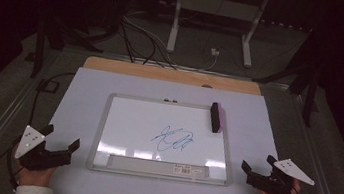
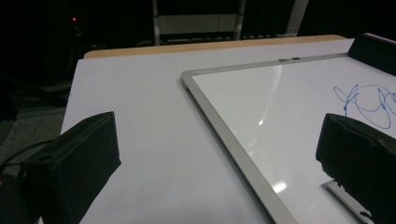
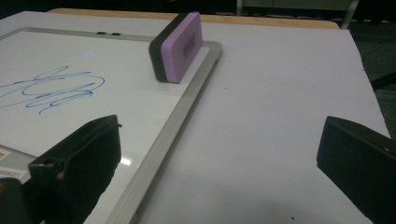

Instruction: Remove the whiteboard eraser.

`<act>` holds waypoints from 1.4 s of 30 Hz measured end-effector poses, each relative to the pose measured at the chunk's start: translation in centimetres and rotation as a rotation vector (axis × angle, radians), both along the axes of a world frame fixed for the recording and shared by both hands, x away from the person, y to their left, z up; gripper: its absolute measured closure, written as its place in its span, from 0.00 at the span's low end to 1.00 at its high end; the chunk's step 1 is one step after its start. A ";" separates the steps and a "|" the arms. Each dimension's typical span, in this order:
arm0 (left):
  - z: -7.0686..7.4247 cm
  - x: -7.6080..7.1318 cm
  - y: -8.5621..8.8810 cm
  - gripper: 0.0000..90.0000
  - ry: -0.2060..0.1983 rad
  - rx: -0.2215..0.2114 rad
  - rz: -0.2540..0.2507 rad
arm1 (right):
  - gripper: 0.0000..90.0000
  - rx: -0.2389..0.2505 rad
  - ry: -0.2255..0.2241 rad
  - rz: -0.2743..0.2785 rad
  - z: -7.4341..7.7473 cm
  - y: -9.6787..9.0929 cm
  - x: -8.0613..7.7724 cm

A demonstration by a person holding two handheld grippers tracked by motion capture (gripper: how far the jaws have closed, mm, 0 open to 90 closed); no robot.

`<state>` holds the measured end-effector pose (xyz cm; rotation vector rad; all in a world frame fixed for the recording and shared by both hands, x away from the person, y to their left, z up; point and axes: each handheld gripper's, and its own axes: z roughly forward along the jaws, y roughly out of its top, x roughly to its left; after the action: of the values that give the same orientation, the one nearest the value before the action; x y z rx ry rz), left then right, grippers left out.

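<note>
The right gripper rests at the near right corner of the white table, its jaws spread wide and holding nothing, as does the left gripper at the near left corner. From the right gripper we find the purple eraser ahead and to the left, standing on edge at the far right corner of the whiteboard, its long axis along the board's right frame; we judge the right hand the nearer. The blue scribble lies mid-board, between the eraser and the left gripper, and the board's near tray holds nothing we can make out.
</note>
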<state>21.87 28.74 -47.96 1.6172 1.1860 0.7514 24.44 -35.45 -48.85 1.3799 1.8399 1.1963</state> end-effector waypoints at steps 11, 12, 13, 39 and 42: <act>-0.2 0.0 0.3 0.01 0.002 -0.008 0.014 | 0.00 0.038 0.016 -0.012 0.5 0.1 0.1; -0.1 0.0 0.3 0.01 0.000 -0.010 0.017 | 0.00 0.041 0.014 -0.011 0.7 0.1 0.2; -0.1 0.0 0.3 0.01 0.001 -0.011 0.019 | 0.00 0.045 0.012 -0.008 0.8 0.2 0.3; -0.9 0.4 -0.5 0.01 0.050 0.014 0.007 | 0.00 -0.003 0.034 0.081 4.7 3.9 6.5; -1.0 0.4 -0.4 0.01 0.050 0.013 0.008 | 0.00 0.003 0.039 0.085 4.8 4.4 7.5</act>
<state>22.27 28.31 -48.94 1.6517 1.2267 0.7289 31.94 -31.01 -44.05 1.3475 1.9425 1.2223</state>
